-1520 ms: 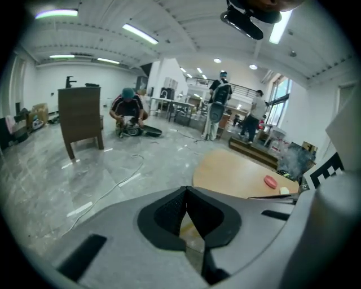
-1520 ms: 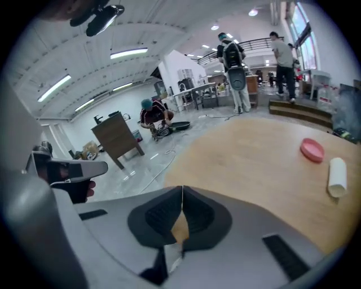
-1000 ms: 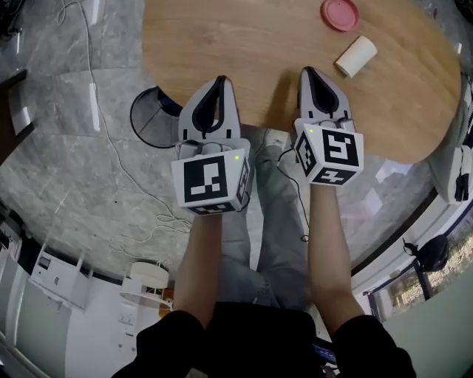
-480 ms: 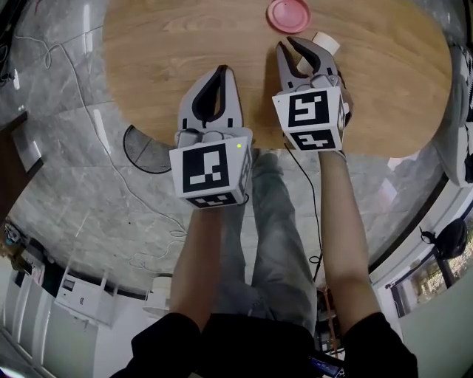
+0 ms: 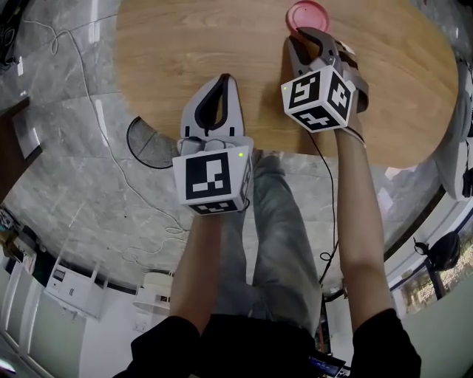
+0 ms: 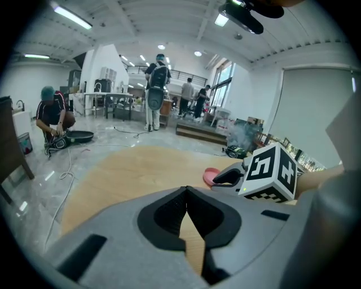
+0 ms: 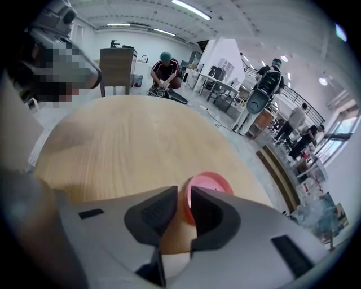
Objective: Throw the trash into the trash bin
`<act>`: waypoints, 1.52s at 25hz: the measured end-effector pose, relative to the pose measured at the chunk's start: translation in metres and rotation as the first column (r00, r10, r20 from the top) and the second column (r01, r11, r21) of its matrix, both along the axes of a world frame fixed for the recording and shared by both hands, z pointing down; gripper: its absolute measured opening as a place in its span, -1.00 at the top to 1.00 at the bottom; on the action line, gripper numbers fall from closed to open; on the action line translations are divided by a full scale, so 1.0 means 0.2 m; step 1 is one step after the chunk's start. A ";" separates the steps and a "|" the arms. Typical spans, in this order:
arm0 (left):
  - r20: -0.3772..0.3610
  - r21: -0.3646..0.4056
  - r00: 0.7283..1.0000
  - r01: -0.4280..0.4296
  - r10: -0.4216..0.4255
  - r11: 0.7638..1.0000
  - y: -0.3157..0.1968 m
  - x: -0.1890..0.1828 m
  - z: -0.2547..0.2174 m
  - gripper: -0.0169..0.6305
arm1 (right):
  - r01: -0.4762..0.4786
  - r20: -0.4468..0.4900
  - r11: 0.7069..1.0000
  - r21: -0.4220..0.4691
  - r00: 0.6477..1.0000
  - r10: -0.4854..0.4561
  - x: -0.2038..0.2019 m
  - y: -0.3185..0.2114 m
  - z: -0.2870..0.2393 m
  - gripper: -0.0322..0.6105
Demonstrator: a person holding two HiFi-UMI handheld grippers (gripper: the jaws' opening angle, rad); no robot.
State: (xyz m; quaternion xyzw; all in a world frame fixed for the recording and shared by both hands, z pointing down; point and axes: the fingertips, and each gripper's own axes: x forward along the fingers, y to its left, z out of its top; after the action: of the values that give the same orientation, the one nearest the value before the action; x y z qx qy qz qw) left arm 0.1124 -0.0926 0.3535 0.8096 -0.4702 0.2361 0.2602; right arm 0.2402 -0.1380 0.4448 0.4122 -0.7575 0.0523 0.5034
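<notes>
This is a big open-plan workshop or lab hall. Ahead of the left gripper, beyond the round wooden table, a polished grey floor runs to work benches loaded with gear. A person with a backpack stands there among others, and a crouching person works over equipment on the floor. Strip lights line the high ceiling. Tall windows stand to that gripper's right, and loose cables trail to its left.
</notes>
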 end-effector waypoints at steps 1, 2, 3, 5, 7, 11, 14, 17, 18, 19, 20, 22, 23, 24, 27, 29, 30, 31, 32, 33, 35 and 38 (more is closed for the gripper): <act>0.001 -0.001 1.000 0.006 -0.006 1.000 0.00 -0.02 0.00 0.94 | -0.003 -0.005 1.000 -0.005 1.000 0.003 0.00 -0.01 0.01 0.78; 0.001 0.000 1.000 0.012 -0.012 1.000 0.00 -0.04 0.00 0.94 | -0.009 -0.011 1.000 -0.008 1.000 0.009 0.01 -0.01 0.02 0.78; 0.001 0.001 1.000 0.017 -0.017 1.000 0.00 -0.06 -0.01 0.94 | -0.014 -0.018 1.000 -0.010 1.000 0.014 0.01 -0.02 0.03 0.78; 0.001 0.004 1.000 0.029 -0.029 1.000 -0.01 -0.10 -0.01 0.94 | -0.026 -0.027 1.000 -0.015 0.999 0.025 0.02 -0.03 0.03 0.79; 0.002 0.005 0.999 0.043 -0.043 0.999 0.00 -0.14 -0.01 0.94 | -0.042 -0.019 0.999 -0.018 0.999 0.041 0.01 -0.02 0.02 0.84; 0.003 0.006 0.997 0.080 -0.080 0.997 0.02 -0.24 -0.02 0.94 | -0.085 0.057 0.996 -0.002 0.995 0.085 -0.04 0.02 -0.07 0.86; 0.004 0.004 0.993 0.120 -0.120 0.993 0.06 -0.32 -0.03 0.94 | -0.175 0.215 0.985 -0.010 0.961 0.173 -0.13 0.08 -0.16 0.86; 0.007 -0.002 0.987 0.159 -0.159 0.987 0.12 -0.41 -0.02 0.94 | -0.238 0.356 0.971 -0.027 0.905 0.232 -0.25 0.15 -0.25 0.86; 0.008 -0.003 0.985 0.172 -0.172 0.985 0.15 -0.45 -0.02 0.94 | -0.247 0.390 0.969 -0.033 0.889 0.239 -0.30 0.17 -0.28 0.86; 0.009 -0.003 0.982 0.186 -0.186 0.983 0.17 -0.49 -0.02 0.94 | -0.251 0.419 0.967 -0.040 0.874 0.244 -0.35 0.20 -0.31 0.86; 0.011 -0.002 0.979 0.201 -0.201 0.980 0.19 -0.53 -0.02 0.94 | -0.252 0.442 0.967 -0.047 0.862 0.246 -0.40 0.22 -0.33 0.86; 0.015 -0.003 0.971 0.237 -0.237 0.972 0.25 -0.61 -0.03 0.94 | -0.241 0.473 0.969 -0.060 0.848 0.240 -0.51 0.29 -0.36 0.86; 0.017 -0.003 0.966 0.260 -0.259 0.966 0.28 -0.66 -0.04 0.94 | -0.229 0.482 0.971 -0.066 0.845 0.232 -0.56 0.32 -0.37 0.86; 0.019 -0.004 0.958 0.285 -0.285 0.959 0.31 -0.71 -0.04 0.94 | -0.212 0.489 0.975 -0.074 0.844 0.220 -0.61 0.35 -0.37 0.86; 0.024 -0.002 0.930 0.366 -0.366 0.931 0.42 -0.89 -0.04 0.94 | -0.150 0.505 0.984 -0.100 0.844 0.180 -0.79 0.46 -0.35 0.86; 0.031 -0.001 0.906 0.422 -0.422 0.907 0.50 -1.03 -0.03 0.94 | -0.110 0.519 0.987 -0.115 0.841 0.154 -0.91 0.52 -0.34 0.86; 0.034 0.000 0.891 0.453 -0.453 0.891 0.55 -1.10 -0.03 0.94 | -0.087 0.527 0.989 -0.123 0.839 0.139 -0.98 0.56 -0.34 0.86; 0.036 0.002 0.873 0.486 -0.486 0.874 0.59 -1.17 -0.03 0.94 | -0.059 0.534 0.990 -0.129 0.837 0.120 -1.04 0.59 -0.34 0.86; 0.038 0.004 0.853 0.520 -0.520 0.854 0.64 -1.23 -0.03 0.94 | -0.026 0.540 0.991 -0.135 0.836 0.096 -1.11 0.63 -0.34 0.86; 0.041 0.007 0.831 0.555 -0.555 0.832 0.68 -1.30 -0.04 0.94 | 0.012 0.545 0.990 -0.138 0.836 0.066 -1.18 0.66 -0.35 0.86; 0.045 0.012 0.779 0.625 -0.625 0.780 0.79 -1.42 -0.04 0.94 | 0.101 0.556 0.984 -0.145 0.831 -0.003 -1.34 0.73 -0.34 0.86; 0.045 0.012 0.698 0.715 -0.715 0.699 0.95 -1.60 -0.02 0.94 | 0.235 0.565 0.960 -0.152 0.817 -0.111 -1.57 0.83 -0.31 0.86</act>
State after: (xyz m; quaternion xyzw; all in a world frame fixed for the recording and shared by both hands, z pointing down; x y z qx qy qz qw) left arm -0.2080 0.0966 0.3488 0.5573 -0.7526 0.1370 0.3229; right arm -0.0746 0.0282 0.3819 0.2518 -0.8945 0.2040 0.3080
